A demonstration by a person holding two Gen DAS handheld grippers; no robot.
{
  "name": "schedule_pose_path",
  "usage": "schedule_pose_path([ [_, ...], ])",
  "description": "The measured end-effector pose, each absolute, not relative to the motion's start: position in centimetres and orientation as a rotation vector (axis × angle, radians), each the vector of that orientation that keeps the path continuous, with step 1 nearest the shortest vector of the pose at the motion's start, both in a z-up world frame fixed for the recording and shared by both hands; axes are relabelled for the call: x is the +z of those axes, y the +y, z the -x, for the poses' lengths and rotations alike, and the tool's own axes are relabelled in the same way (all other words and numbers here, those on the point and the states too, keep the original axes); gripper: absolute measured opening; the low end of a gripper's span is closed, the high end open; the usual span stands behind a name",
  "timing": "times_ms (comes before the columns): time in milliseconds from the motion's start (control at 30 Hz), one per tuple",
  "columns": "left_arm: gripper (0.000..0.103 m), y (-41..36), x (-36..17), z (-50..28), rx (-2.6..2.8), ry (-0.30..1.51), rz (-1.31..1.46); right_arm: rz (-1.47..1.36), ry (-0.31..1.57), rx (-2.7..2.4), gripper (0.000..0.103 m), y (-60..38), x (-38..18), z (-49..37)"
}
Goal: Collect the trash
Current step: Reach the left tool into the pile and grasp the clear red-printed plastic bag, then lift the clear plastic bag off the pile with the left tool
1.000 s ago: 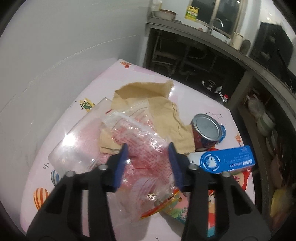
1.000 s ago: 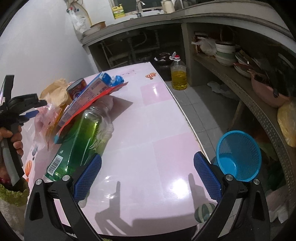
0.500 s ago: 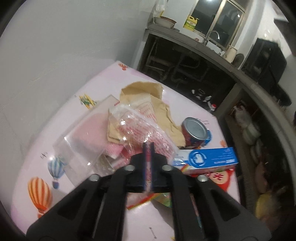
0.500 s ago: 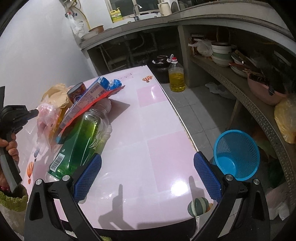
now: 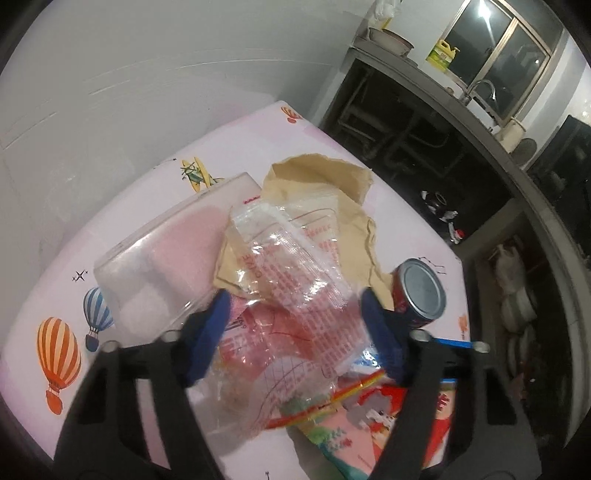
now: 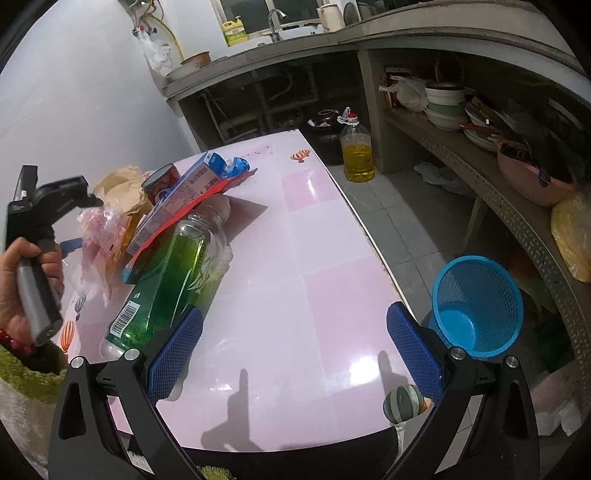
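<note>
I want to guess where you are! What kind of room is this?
Probably a home kitchen: a counter with a faucet and dish soap jug, a cooking oil bottle on the floor, and bowls stacked on a shelf.

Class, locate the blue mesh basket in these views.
In the right wrist view the blue mesh basket stands on the floor off the table's right edge, beside the shelving, just beyond the right gripper.

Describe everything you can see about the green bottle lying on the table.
The green bottle is clear plastic holding green liquid, with a green label and a white barcode near its base. It lies on its side on the pink table, base toward the camera. A blue box and red packet rest across its far end, hiding the neck. The open right gripper hovers nearby; contact is unclear.
</note>
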State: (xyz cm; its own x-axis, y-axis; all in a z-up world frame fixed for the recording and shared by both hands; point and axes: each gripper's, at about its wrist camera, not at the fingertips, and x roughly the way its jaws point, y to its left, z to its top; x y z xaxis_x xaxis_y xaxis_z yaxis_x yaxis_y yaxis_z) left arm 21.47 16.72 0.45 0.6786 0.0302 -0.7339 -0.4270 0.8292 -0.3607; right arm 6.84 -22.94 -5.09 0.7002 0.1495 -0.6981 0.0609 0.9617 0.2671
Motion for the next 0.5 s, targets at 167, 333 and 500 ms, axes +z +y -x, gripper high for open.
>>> schedule_pose_path([
  [167,0.029,16.3,-0.2,-21.4,0.273,0.779,0.508,-0.286,0.805,0.045,0.097,-23.2,-5.3,-6.9],
  [333,0.006,17.3,-0.8,-20.2,0.222,0.774,0.551,-0.281,0.811,0.038,0.097,-23.2,-5.3,-7.0],
  [500,0.0,18.1,-0.8,-18.5,0.158,0.738,0.594,-0.264,0.817,0.036,0.097,-22.8,-5.1,-7.2],
])
